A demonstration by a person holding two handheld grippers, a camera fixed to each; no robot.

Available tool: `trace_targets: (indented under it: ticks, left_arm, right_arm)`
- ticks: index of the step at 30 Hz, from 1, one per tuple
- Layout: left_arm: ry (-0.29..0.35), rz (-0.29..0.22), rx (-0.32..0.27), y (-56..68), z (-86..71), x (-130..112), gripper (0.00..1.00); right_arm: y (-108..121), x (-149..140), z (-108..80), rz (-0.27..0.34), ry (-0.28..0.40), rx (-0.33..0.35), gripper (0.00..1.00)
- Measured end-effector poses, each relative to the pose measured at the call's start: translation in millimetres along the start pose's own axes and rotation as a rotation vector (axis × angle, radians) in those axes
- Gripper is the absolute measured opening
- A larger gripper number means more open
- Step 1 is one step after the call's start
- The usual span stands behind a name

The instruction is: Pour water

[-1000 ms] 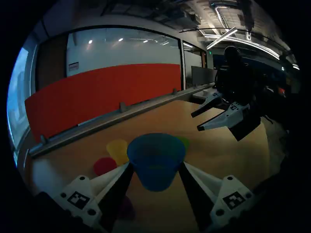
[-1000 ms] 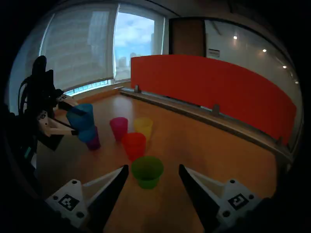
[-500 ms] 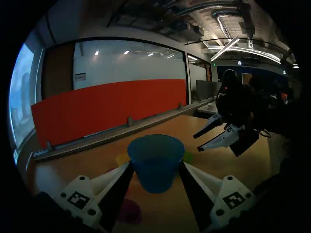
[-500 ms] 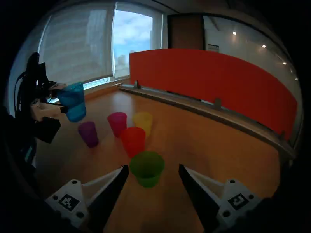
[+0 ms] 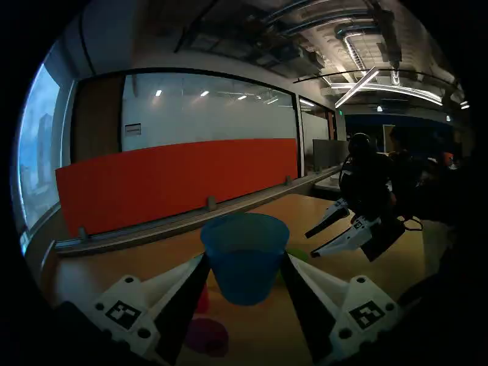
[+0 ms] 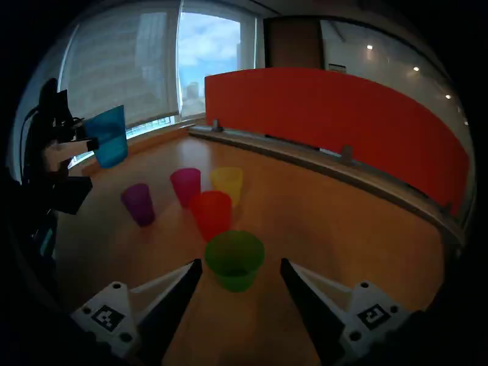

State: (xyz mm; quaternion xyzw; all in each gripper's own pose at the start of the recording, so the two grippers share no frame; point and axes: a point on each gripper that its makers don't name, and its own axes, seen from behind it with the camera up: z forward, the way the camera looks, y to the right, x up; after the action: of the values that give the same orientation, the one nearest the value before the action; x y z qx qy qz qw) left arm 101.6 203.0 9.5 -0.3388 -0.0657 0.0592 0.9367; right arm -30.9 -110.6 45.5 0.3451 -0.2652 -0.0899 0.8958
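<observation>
In the left gripper view, our left gripper (image 5: pixel 244 261) presses both fingers on a blue plastic cup (image 5: pixel 245 241), held well above the wooden table (image 5: pixel 396 274); we cannot tell how full it is. In the right gripper view, our right gripper (image 6: pixel 241 263) gapes wide and empty around a green cup (image 6: pixel 235 256) standing near, untouched, with red (image 6: pixel 211 213), pink (image 6: pixel 185 186), yellow (image 6: pixel 227 183) and purple (image 6: pixel 138 204) cups farther off. We judge that tipping too early would wet the table, and a slack pinch could drop the cup.
</observation>
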Motion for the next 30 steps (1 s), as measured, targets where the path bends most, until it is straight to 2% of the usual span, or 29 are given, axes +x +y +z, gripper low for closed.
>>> trace_targets:
  ticks: [14,30]
  left_arm:
    - [0.01,-0.004,0.022,-10.0,-6.2,2.3,0.81]
    - [0.02,-0.005,0.044,-20.0,-14.2,7.6,0.81]
  right_arm:
    - [-8.7,-13.0,21.8,-0.007,-0.025,0.024,1.0]
    - [-8.8,-21.6,57.9,-0.027,-0.044,0.024,1.0]
